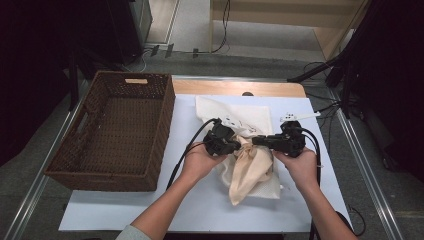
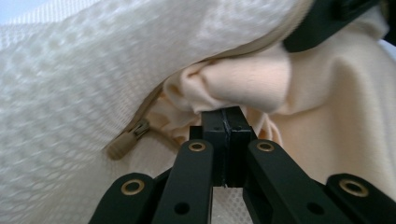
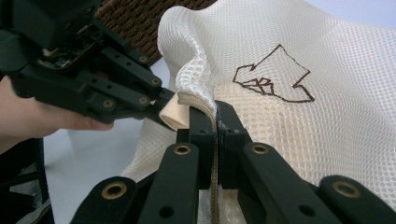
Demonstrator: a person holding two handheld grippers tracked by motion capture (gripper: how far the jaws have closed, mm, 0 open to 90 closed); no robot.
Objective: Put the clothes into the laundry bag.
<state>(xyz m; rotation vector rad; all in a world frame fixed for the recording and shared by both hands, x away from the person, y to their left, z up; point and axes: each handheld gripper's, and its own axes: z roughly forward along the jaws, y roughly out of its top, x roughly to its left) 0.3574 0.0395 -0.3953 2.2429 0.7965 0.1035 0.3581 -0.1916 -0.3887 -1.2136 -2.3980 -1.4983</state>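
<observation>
- Two grippers meet over a white mesh laundry bag [image 1: 250,120] at the middle of the table; the left gripper [image 2: 224,114] has its jaws pressed together on a fold of the cream cloth [image 2: 243,79] that bulges from the bag's mouth.
- Right gripper [image 3: 215,122] is clamped on the bag's zipper edge [image 3: 214,186]; the tan zipper tape runs down between its jaws.
- Zipper pull [image 2: 125,140] hangs at 9 o'clock of the left gripper's jaws.
- Cream cloth spills out of the bag toward 6 o'clock in the high view, between both hands.
- Line drawing [image 3: 275,77] sits on the mesh at 2 o'clock of the right gripper.
- Wicker basket [image 1: 75,155] stands at 9 o'clock of the bag, on the white table sheet [image 1: 150,210].
</observation>
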